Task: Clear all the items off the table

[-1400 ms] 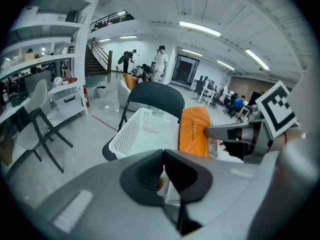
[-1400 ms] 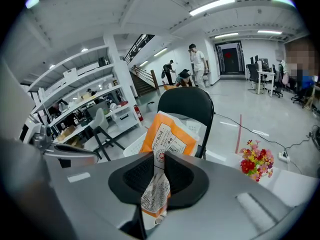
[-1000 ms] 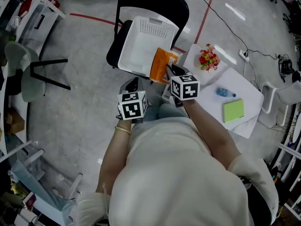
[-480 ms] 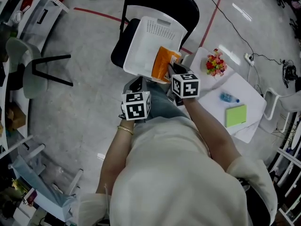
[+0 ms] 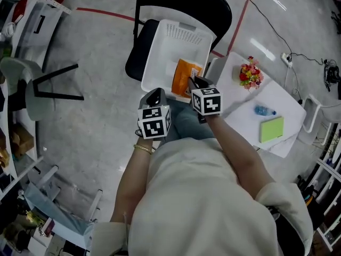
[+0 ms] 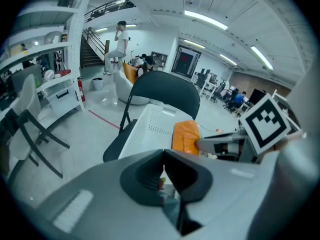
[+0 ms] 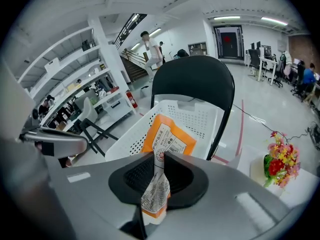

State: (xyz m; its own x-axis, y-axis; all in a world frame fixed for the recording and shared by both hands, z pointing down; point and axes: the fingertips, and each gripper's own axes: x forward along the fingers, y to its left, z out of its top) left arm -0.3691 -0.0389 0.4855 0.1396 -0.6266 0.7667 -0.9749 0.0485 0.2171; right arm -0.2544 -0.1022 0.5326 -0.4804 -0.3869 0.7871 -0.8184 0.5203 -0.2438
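We hold a flat orange plastic packet with a white printed label point(image 7: 167, 139) in the right gripper point(image 7: 161, 170). Its dark ribbed pads are pinched on the packet's crinkled, sealed bottom edge, which folds and puckers between them. The rest of the packet stands up and away from the jaws, smooth and slightly glossy.

From the head view, the packet point(image 5: 185, 77) reaches over the near rim of a white rectangular plastic basket point(image 5: 166, 57). Its far end lies inside the basket's outline, though we cannot tell whether it touches the basket floor. The basket has thin walls pierced with rows of small holes and a plain, smooth bottom. It sits tilted on the seat of a black chair with a rounded backrest point(image 5: 184, 1).

Our left gripper point(image 6: 164, 164) is just beside the right one point(image 5: 193, 82), nearer the basket's near-left corner. Its rubbery, grooved pads are pressed together with nothing between them.

To the right stands the white square surface point(image 5: 250, 126), matte and flat. Three things lie on it, well apart from one another: a small bunch of red and yellow flowers point(image 5: 250, 73) near the far corner, a small blue bottle point(image 5: 265, 111) lying on its side, and a flat lime-green rectangular pad point(image 5: 272, 129) near the right edge.
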